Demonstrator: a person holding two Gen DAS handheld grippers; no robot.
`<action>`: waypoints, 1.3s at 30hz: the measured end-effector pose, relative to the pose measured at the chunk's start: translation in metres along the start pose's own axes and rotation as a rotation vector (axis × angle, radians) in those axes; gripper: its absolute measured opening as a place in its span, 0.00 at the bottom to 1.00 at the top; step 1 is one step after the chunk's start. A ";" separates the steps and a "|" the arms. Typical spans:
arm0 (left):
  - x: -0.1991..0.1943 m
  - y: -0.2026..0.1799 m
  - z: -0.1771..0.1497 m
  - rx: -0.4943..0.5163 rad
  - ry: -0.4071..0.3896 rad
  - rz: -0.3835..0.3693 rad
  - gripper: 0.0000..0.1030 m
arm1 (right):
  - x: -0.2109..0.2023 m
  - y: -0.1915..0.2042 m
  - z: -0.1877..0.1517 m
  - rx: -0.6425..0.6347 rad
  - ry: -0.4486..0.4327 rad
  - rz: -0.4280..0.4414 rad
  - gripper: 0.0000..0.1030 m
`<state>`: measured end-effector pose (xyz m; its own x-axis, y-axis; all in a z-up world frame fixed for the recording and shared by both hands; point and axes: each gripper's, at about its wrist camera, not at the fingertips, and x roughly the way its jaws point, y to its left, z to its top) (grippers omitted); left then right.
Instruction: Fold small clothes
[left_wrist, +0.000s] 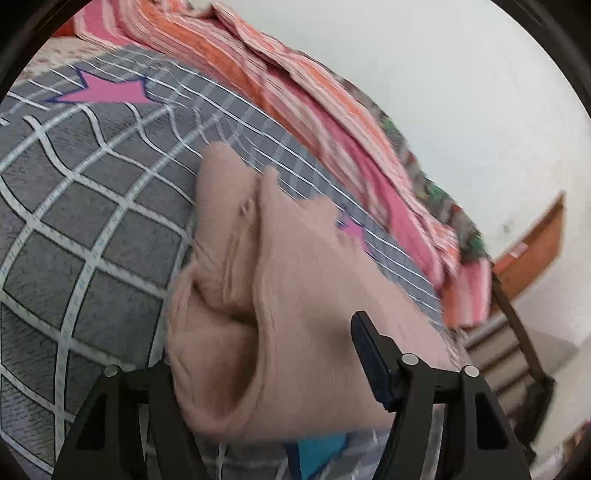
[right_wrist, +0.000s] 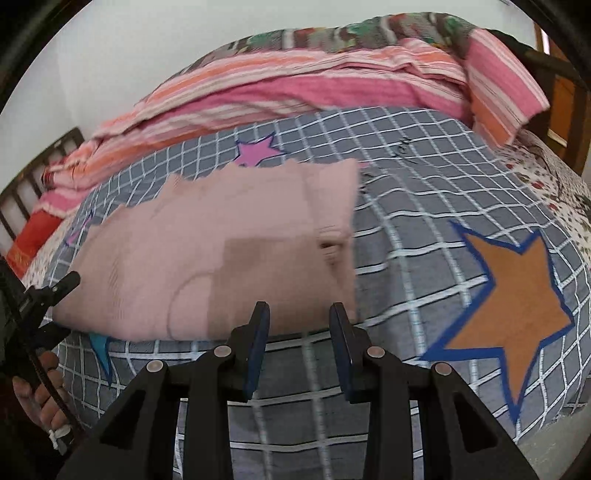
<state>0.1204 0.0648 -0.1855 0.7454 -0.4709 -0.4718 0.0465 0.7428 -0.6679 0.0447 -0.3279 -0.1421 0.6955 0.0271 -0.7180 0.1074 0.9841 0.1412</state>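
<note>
- The pink garment (right_wrist: 221, 251) is being folded on the checked bedcover (right_wrist: 406, 229)
- The left gripper (left_wrist: 280, 354) is half open, cloth bunched between its jaws; grip cannot be told
- The right gripper (right_wrist: 299, 317) is part open, empty; the fold's edges are best being aligned

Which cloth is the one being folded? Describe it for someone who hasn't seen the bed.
On the bed, find the grey grid-checked sheet with star prints. The plain dusty-pink garment lies on it, left of the orange star. It alone is unpatterned; the blanket behind is pink-and-orange striped.
</note>
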 end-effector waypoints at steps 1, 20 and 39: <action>0.002 -0.003 0.001 0.003 -0.015 0.034 0.59 | -0.002 -0.007 0.000 0.011 -0.007 0.004 0.31; 0.001 -0.100 0.034 0.095 -0.139 0.205 0.18 | -0.012 -0.078 0.000 0.137 -0.041 0.030 0.31; 0.129 -0.272 -0.100 0.582 0.187 0.021 0.47 | -0.044 -0.141 -0.006 0.199 -0.018 -0.107 0.31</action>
<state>0.1368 -0.2456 -0.1223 0.6231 -0.4898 -0.6098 0.4281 0.8661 -0.2583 -0.0054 -0.4669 -0.1342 0.6850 -0.0807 -0.7240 0.3183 0.9271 0.1979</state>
